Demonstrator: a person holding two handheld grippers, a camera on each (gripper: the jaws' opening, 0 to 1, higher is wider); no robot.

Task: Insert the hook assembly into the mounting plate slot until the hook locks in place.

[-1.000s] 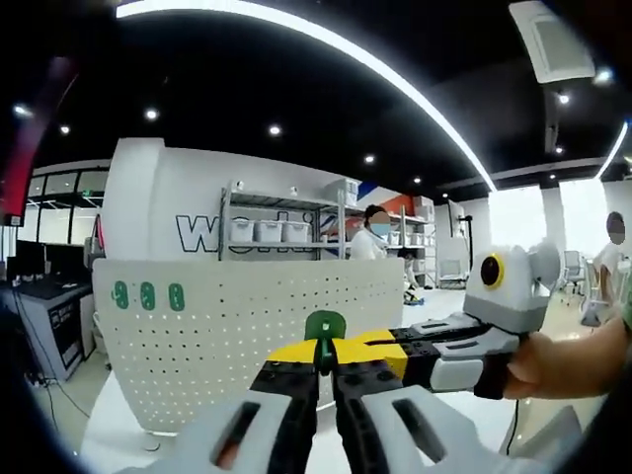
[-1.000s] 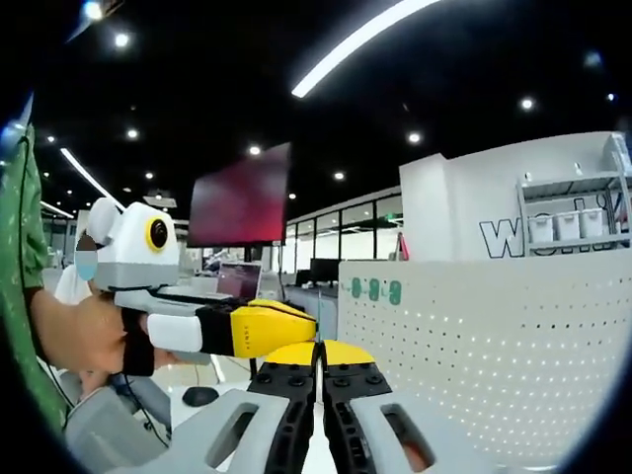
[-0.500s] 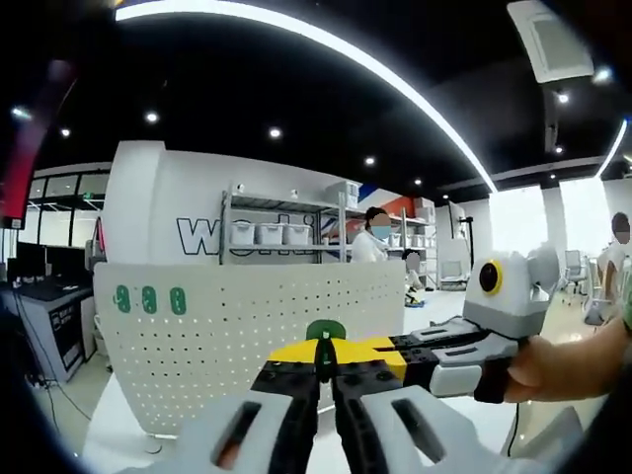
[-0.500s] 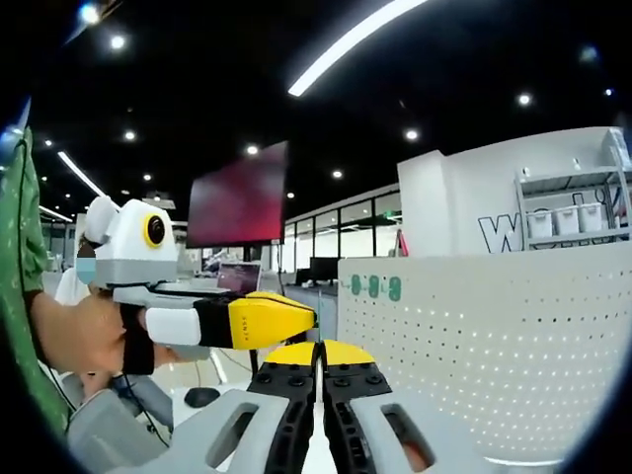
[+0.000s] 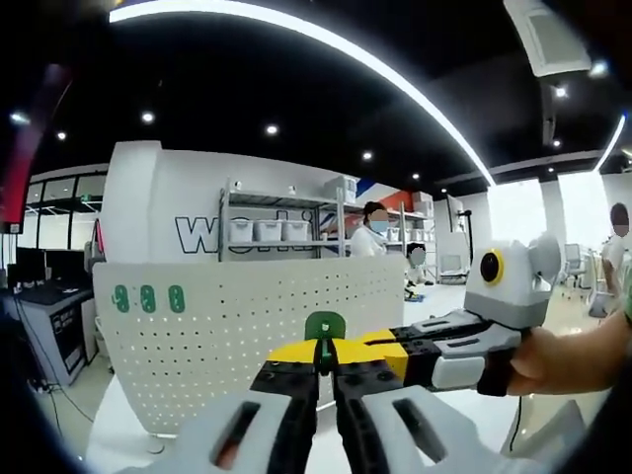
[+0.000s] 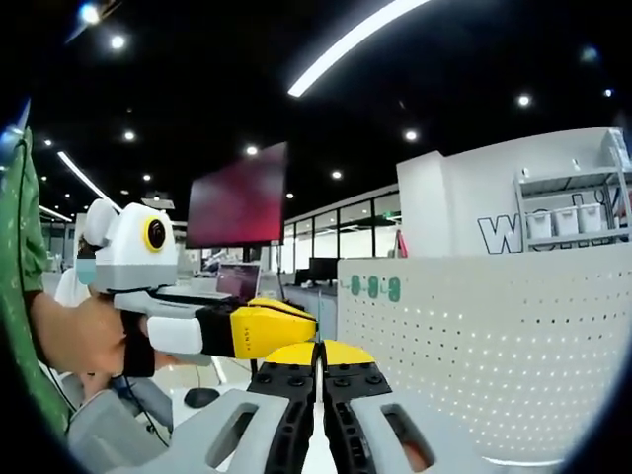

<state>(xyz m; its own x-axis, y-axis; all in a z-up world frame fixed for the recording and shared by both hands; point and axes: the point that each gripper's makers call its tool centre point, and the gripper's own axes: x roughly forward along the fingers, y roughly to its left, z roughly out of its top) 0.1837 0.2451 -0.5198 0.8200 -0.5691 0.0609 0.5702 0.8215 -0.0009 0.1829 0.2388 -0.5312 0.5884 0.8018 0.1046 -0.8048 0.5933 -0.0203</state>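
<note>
A green hook piece (image 5: 324, 325) stands upright out of the yellow tips of my left gripper (image 5: 325, 352), which is shut on it. Behind it stands the white perforated mounting plate (image 5: 227, 336), with three green hooks (image 5: 148, 298) at its upper left. My right gripper (image 5: 380, 348) reaches in from the right, its yellow tips beside the left gripper's tips. In the right gripper view my right gripper (image 6: 318, 354) is shut with nothing visible between its jaws. The left gripper (image 6: 286, 327) comes in from the left. The plate (image 6: 494, 346) stands on the right, its green hooks (image 6: 374, 287) at the top left.
A person's hand (image 5: 568, 360) holds the right gripper and another hand (image 6: 74, 341) holds the left. A shelf rack with bins (image 5: 276, 232) and people stand behind the plate. A desk with monitors (image 5: 39, 286) is at the left. A white table (image 5: 118, 444) carries the plate.
Almost nothing differs. Both views wobbled slightly; the green hook dipped a little and came back up. Both grippers stay shut, tips close together.
</note>
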